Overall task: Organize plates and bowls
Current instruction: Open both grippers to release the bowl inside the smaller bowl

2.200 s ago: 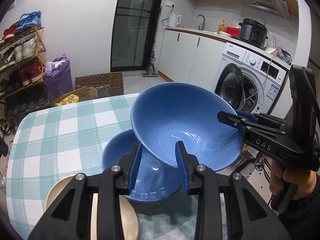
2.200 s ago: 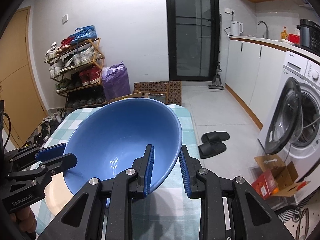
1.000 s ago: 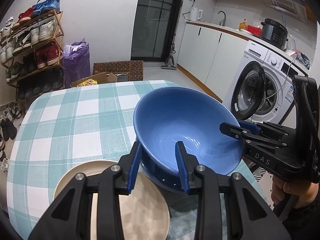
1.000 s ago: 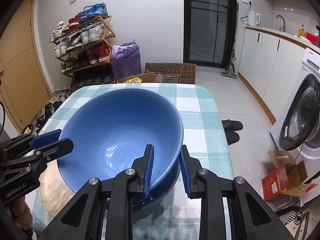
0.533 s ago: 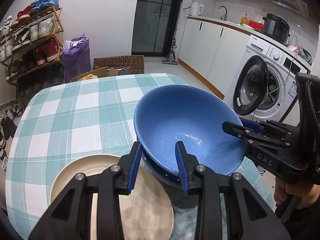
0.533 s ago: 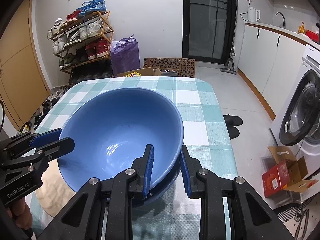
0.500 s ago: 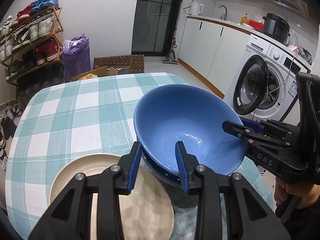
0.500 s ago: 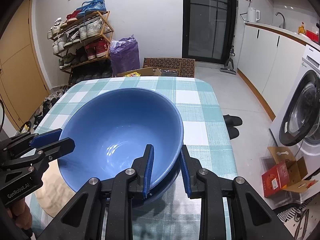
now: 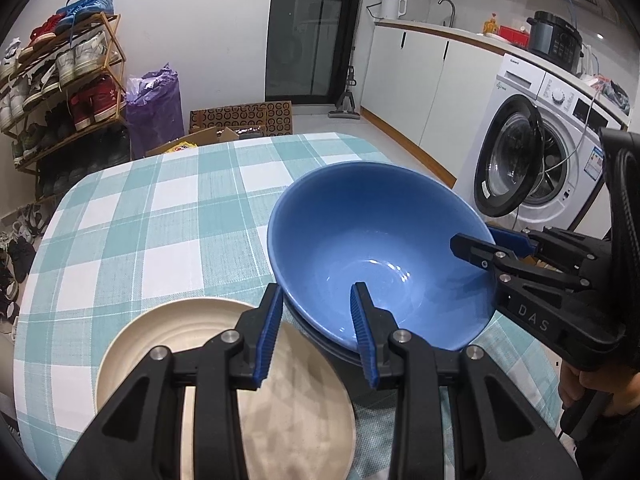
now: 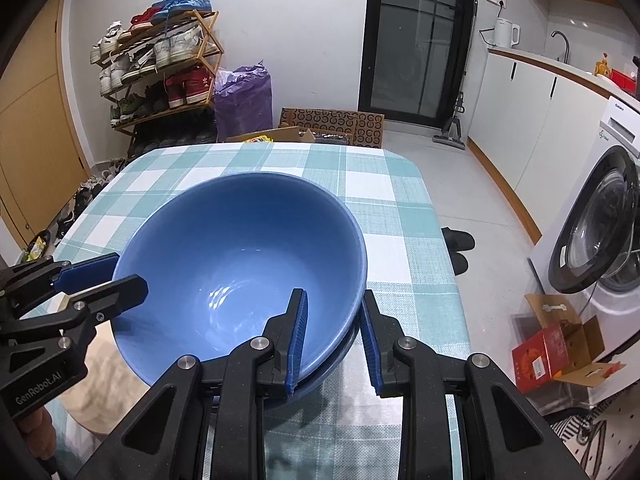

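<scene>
A large blue bowl (image 9: 360, 240) (image 10: 240, 248) rests nested in a second blue bowl (image 9: 316, 338) (image 10: 332, 364), of which only a dark rim shows beneath. My left gripper (image 9: 316, 300) (image 10: 124, 272) is shut on the upper bowl's near-left rim, one finger inside and one outside. On the opposite rim my right gripper (image 10: 332, 304) (image 9: 480, 240) is shut the same way. A beige plate (image 9: 192, 340) (image 10: 108, 360) lies on the table just left of the bowls, partly under my left gripper.
The teal-checked tablecloth (image 9: 160, 208) (image 10: 384, 200) covers the table; its right edge runs close to the bowls. On the floor beyond are a washing machine (image 10: 600, 232), slippers (image 10: 458, 240), cardboard boxes (image 10: 556, 352) and a shoe rack (image 9: 60, 80).
The upper bowl, earlier held tilted above the lower one, has come down level and now sits inside it. Both grippers keep the same hold; in the last half second nothing moved.
</scene>
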Motion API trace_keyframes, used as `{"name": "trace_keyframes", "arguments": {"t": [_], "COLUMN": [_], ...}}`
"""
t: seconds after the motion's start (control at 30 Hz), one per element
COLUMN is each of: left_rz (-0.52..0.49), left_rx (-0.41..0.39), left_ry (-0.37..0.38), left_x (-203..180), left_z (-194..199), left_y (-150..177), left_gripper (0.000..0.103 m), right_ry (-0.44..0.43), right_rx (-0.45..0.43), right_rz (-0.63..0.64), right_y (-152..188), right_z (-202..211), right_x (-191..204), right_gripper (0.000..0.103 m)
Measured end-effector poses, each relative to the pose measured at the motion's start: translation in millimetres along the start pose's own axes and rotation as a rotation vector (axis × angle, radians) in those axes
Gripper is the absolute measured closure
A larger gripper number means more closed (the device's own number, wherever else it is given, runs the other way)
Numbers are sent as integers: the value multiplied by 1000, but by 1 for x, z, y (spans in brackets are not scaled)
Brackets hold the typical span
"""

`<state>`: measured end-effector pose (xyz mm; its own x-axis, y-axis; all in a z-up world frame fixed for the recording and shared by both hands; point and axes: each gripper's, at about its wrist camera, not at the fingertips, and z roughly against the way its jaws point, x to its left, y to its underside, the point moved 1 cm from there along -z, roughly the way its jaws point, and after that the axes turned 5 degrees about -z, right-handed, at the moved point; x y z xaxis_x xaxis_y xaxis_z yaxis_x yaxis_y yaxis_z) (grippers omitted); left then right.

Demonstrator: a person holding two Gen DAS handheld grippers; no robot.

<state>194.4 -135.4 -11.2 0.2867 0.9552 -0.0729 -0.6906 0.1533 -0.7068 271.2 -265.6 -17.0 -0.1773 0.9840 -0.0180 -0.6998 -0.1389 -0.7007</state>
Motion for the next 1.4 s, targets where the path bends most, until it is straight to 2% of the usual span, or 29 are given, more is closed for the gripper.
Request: {"name": "trace_keyframes", "arguments": {"t": [0.5, 0.7, 0.77, 1.03, 1.1, 1.17, 1.27, 1.4], "left_rz": [-18, -7, -3, -4, -2, 5, 14, 42], "left_rx": [6, 6, 8, 15, 17, 10, 1, 3], "left_ry": [-9, 11, 18, 23, 30, 39, 42, 51], "left_x": [-2, 2, 2, 2, 3, 6, 10, 19], "left_z": [-3, -1, -1, -1, 0, 3, 6, 8], "left_y": [4, 5, 5, 5, 5, 5, 5, 4], "left_gripper": [70, 69, 68, 67, 61, 57, 53, 48], "right_ry": [33, 25, 9, -22, -40, -74, -118, -148], "right_rx": [-9, -10, -8, 0, 8, 10, -20, -32], "right_rz": [21, 19, 18, 16, 7, -5, -21, -42], "right_y": [7, 7, 7, 9, 10, 11, 10, 10], "right_z": [-2, -3, -3, -3, -4, -1, 7, 13], "right_x": [5, 5, 5, 4, 2, -1, -4, -9], "right_gripper": [71, 68, 62, 54, 51, 36, 22, 18]}}
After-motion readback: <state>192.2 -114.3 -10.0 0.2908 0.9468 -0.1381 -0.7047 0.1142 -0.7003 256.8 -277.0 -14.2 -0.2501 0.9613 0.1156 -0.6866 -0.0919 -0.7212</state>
